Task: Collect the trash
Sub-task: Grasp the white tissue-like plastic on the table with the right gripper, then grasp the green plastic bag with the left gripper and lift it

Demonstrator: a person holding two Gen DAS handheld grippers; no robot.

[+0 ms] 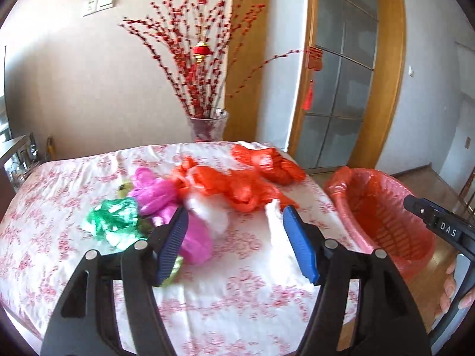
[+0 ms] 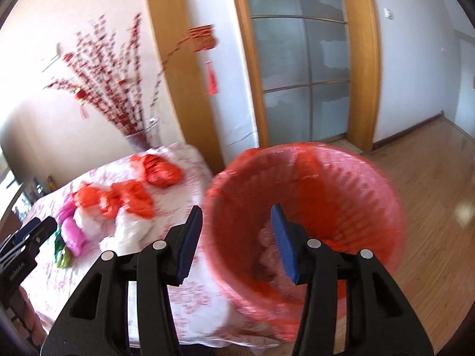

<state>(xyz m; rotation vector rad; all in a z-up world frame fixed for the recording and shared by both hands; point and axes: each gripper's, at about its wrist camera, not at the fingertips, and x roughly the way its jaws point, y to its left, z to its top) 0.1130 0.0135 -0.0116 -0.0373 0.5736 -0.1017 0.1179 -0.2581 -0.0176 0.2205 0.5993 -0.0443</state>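
a table with a white cloth printed in red flowers (image 1: pixel 237 284) holds a loose heap of crumpled plastic bags: a green bag (image 1: pixel 114 218) nearest the left, a pink bag (image 1: pixel 154 191) beside it, a white bag (image 1: pixel 207 212) in the middle, a long orange bag (image 1: pixel 234 188) behind, and another orange bag (image 1: pixel 267 161) at the far edge. just off the table's right side stands a pink bin lined with a red bag (image 1: pixel 383 216), its mouth open. a glass vase of red berry branches (image 1: pixel 207 124) stands behind the table.

the left gripper (image 1: pixel 234 237) hangs above the heap with its blue pads apart and nothing between them. the right gripper (image 2: pixel 236 237) hangs at the bin's near rim, its pads also apart and empty; something pale lies at the bottom of the bin, too blurred to name.

the step in hand seems to be reaching for the next bag. to do it well, the left gripper should come down over a bunched fold of the white or pink bag, with one pad on each side, and close on the plastic alone, without catching the cloth. the bags look light and slippery, so a deep bite on a thick crease should hold better than a thin edge.
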